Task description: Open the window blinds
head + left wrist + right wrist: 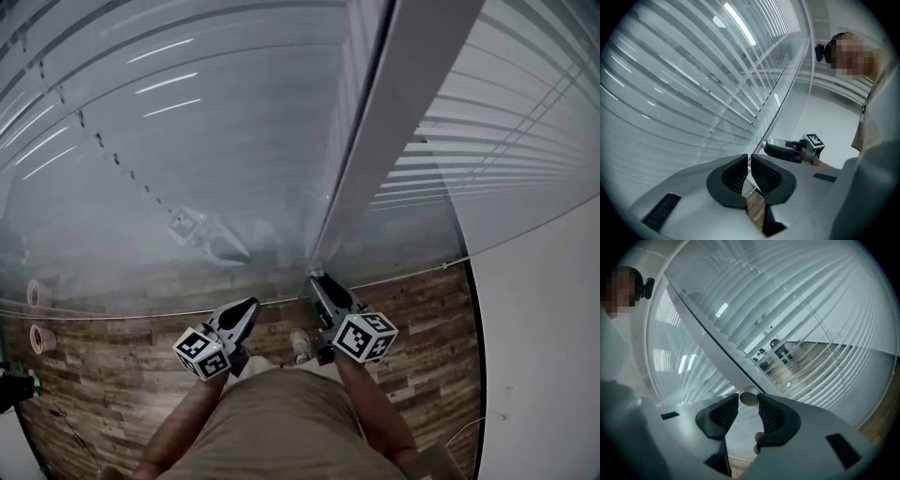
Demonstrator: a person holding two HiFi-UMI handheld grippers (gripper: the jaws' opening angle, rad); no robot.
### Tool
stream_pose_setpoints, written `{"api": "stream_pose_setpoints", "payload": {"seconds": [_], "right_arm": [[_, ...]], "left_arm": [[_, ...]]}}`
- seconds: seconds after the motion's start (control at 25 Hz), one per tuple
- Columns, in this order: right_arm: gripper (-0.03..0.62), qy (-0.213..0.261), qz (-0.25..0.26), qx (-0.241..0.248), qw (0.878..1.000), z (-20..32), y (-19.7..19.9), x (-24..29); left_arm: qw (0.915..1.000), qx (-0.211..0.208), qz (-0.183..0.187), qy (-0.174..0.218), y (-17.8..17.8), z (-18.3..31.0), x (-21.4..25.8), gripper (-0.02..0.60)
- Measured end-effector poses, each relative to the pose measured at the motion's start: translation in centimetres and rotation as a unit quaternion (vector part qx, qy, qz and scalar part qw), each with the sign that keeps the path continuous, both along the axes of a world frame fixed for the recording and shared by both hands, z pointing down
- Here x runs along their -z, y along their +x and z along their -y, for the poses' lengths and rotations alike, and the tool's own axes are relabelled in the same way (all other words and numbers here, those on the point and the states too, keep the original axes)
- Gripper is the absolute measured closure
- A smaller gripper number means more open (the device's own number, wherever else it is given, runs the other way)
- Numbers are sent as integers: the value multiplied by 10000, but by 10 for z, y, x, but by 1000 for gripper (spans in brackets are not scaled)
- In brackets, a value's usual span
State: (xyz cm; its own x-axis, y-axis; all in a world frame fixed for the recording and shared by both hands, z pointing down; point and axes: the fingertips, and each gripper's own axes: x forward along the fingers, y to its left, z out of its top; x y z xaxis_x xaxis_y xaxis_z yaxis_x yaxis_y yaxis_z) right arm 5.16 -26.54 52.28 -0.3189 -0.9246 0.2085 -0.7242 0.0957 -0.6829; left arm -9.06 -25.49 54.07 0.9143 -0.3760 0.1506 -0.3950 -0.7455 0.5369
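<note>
Blinds [797, 301]: white horizontal slats, partly open; right fingers [776, 416] on round knob [749, 398].

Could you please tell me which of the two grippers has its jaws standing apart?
The right gripper: its jaws stand apart with a round grey knob between their tips, whereas the jaws of the left gripper are closed together.

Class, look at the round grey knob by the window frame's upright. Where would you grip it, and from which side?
Grip the round grey knob across its curved rim, one pad each side, coming head-on from the room side, since the window frame and blinds lie just beyond it. The right gripper sits this way, pads on the rim, which probably suits twisting.
</note>
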Motion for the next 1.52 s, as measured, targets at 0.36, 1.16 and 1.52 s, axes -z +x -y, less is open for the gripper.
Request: {"api": "stream_pose_setpoints", "payload": {"seconds": [0.36, 1.16, 1.52], "right_arm": [[462, -247, -171, -564, 9980, 6, 22, -12], [465, -285, -4636, -568, 8838, 12, 21, -24], [462, -12, -5046, -552, 8616, 12, 19, -20]], "left_arm": [[9992, 69, 113, 369, -19, 19, 5, 568], [9977, -596, 63, 301, -22, 28, -17, 568], [9978, -610, 88, 247, -26, 23, -20, 568]]}}
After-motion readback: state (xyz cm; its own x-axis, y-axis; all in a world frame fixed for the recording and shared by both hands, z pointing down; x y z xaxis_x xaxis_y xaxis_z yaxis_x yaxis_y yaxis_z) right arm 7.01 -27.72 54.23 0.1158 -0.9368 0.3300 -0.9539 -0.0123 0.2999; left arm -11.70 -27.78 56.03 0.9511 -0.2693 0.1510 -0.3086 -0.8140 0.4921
